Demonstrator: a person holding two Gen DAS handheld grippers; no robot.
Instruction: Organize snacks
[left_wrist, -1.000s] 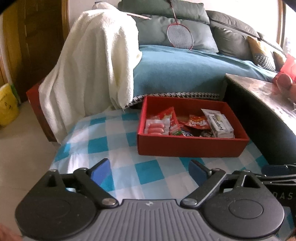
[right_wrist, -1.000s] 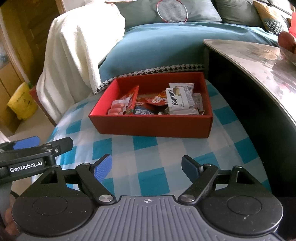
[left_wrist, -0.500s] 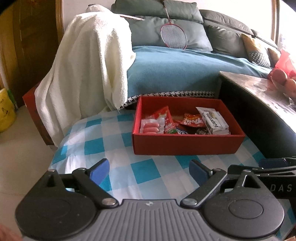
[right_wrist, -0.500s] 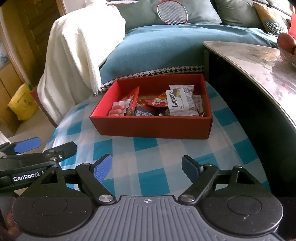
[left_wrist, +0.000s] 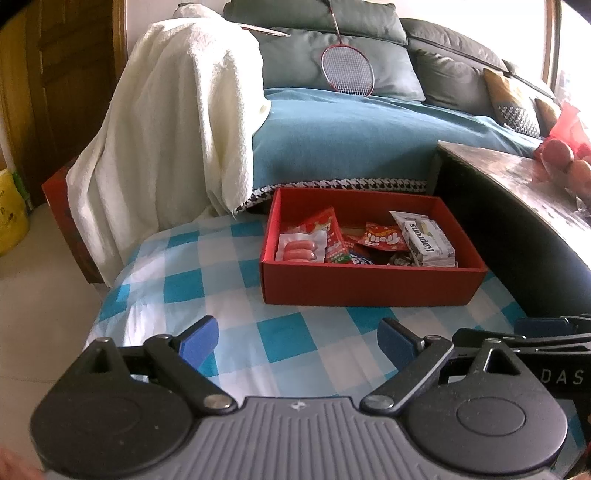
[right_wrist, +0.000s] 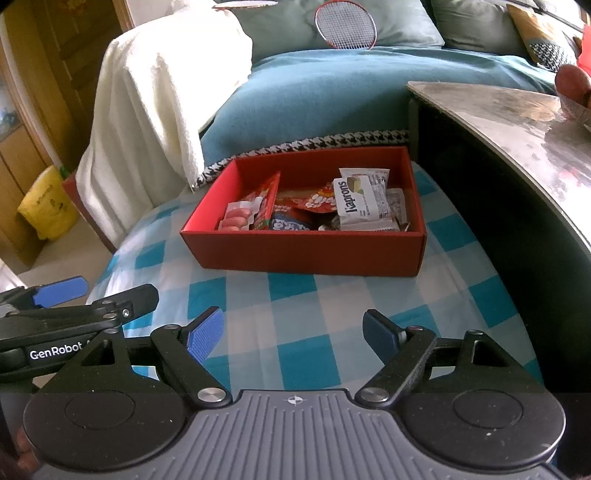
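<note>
Checkered blue-white cloth covers the low surface; its left edge drops off to the pale floor, right side is hemmed in by the dark table standing taller just beside it, far side runs up against the teal-covered sofa with a white towel draped at the sofa's left end. Red box sits toward the far right part of the cloth, just beside the dark table, with bare cloth to its left and in front of it. Snacks are all inside the box: sausage pack at left, red wrappers in the middle, white Kaprons packs at right. Left gripper spread wide, nothing between the fingers, hovering over the near cloth, box ahead and slightly right, well apart. Right gripper also wide and empty, box straight ahead, apart. The two grippers sit side by side, close. Badminton racket leans on the sofa cushions.
</note>
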